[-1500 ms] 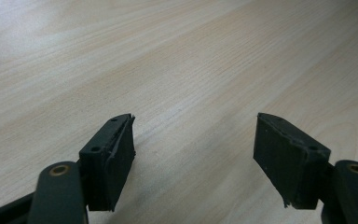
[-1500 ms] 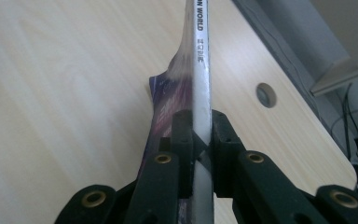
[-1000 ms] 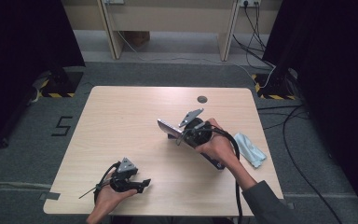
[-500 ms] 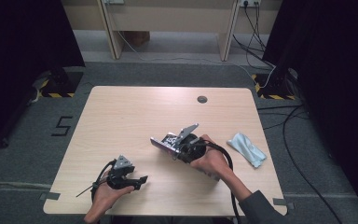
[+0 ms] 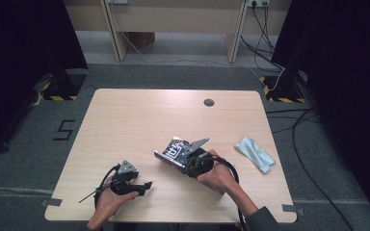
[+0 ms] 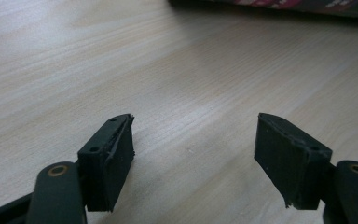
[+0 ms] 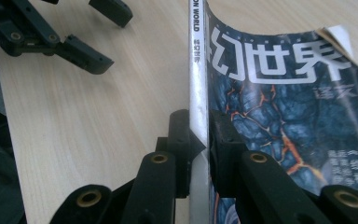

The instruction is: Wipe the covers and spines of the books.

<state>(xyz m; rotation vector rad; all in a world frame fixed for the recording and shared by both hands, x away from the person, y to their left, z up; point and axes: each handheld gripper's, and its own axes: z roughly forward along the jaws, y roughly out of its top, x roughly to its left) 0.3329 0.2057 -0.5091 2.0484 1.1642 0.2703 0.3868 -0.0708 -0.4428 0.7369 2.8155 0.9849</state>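
One magazine (image 5: 173,150) sits low over the table (image 5: 139,120) near its middle, its spine clamped in the right gripper (image 7: 199,140). Left gripper (image 6: 193,158) gapes, holding nothing, near the front edge. Blue cloth (image 5: 255,153) lies well right.

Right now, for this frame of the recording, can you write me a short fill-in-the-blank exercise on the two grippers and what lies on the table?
1. The right gripper is clamped on the spine of a blue-covered ____.
2. The left gripper has its jaws ____, with nothing between them.
3. The crumpled light blue cloth lies near the table's ____ edge in the high view.
4. The light wooden table has a small round ____ hole near its far edge.

Missing words: magazine; open; right; dark
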